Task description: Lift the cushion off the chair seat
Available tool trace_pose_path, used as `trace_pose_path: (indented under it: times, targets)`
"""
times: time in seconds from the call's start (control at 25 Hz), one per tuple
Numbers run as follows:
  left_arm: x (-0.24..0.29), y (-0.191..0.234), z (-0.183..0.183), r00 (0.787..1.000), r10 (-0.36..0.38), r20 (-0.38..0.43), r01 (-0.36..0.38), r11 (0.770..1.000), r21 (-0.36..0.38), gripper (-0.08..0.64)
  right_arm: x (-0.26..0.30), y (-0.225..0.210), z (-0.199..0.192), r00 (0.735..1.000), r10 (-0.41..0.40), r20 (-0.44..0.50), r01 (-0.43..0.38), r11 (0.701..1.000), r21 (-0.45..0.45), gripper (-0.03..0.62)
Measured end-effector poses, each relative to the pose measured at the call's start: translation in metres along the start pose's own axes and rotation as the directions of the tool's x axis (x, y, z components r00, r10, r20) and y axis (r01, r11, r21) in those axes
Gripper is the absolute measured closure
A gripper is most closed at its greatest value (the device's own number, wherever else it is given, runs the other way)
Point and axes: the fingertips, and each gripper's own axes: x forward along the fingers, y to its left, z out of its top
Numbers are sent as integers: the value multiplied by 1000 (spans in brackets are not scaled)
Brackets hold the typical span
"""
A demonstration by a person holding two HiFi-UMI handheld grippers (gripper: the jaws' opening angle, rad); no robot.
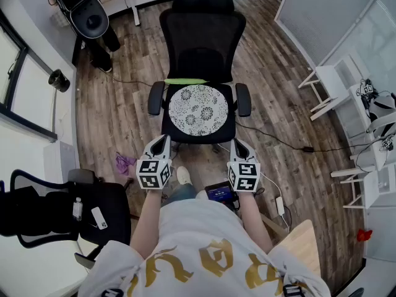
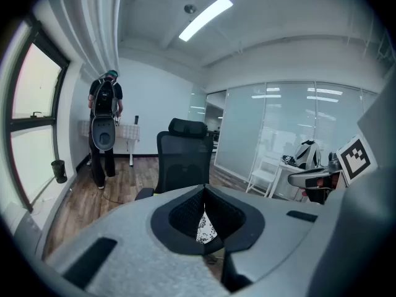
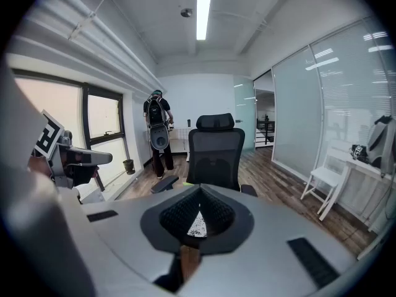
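chair: black mesh office chair (image 1: 202, 36), straight in front of you
cushion: round floral cushion (image 1: 198, 109), lying flat on the chair's seat
left tool (image 1: 161, 142): yours is pressed together, empty, near the seat's front edge
right tool (image 1: 239, 145): same deal, closed on nothing

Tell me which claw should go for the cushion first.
Left, narrowly. The left claw and right claw are shut and empty, short of the chair's front edge, flanking the cushion. The left tip looks slightly closer to the cushion's rim; the right is nearly as good. Either must open first.
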Motion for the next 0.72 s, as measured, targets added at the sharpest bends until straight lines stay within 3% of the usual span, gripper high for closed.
trace_pose_path:
  times: [0.2, 0.44, 0.72]
  targets:
    - [-5, 5, -1, 1000, 27, -7, -27, 1000, 16, 551, -4, -1, -1, 1000, -5, -2, 5, 1000, 3, 581]
    - [-5, -6, -3, 1000, -14, -16, 14, 1000, 14, 551, -7, -4, -4, 1000, -21, -12, 21, 1000, 7, 581]
    - [-7, -8, -5, 1000, -3, -29, 4, 999, 38, 551, -8, 2, -2, 1000, -17, -4, 17, 1000, -16, 581]
